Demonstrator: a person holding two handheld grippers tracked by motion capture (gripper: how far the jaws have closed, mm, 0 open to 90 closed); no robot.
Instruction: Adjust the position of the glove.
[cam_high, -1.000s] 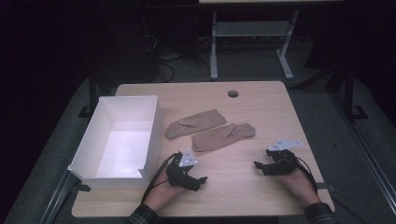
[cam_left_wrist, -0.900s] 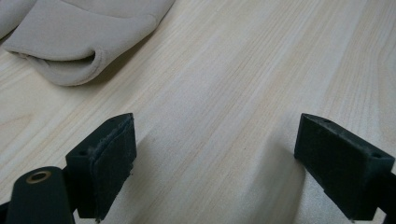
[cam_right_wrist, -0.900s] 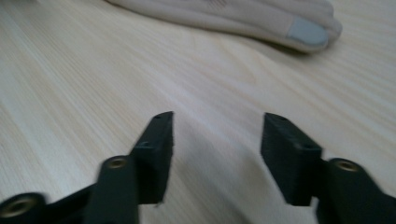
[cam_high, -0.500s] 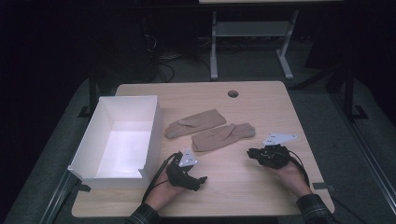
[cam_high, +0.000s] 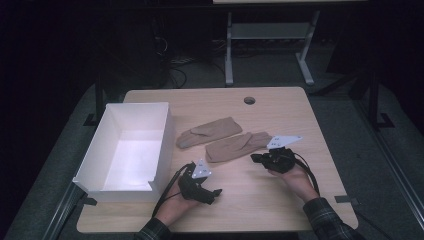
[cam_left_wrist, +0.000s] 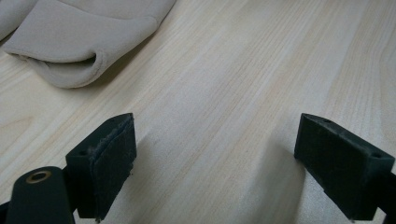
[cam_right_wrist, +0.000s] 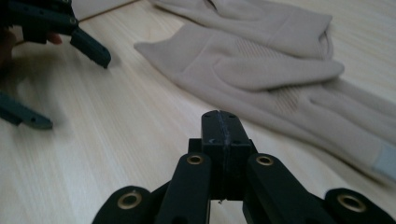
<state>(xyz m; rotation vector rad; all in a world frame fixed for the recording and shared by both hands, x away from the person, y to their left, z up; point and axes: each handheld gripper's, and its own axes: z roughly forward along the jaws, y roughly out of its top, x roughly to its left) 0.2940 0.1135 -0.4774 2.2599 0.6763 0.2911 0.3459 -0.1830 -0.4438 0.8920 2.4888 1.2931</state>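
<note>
Two beige socks lie side by side in the middle of the table, the far sock and the near sock. My right gripper sits just right of the near sock, pointing left at it, jaws shut with nothing between them. Sock fabric spreads right in front of it. My left gripper rests on the table in front of the socks, jaws wide open over bare wood. One sock's open end shows at the upper left of the left gripper view.
A white open box stands at the left of the wooden table, close beside my left hand. A round cable hole sits near the far edge. A metal stand is on the floor beyond.
My right gripper has moved left and forward, up to the right end of the near sock. The left gripper has stayed in place.
</note>
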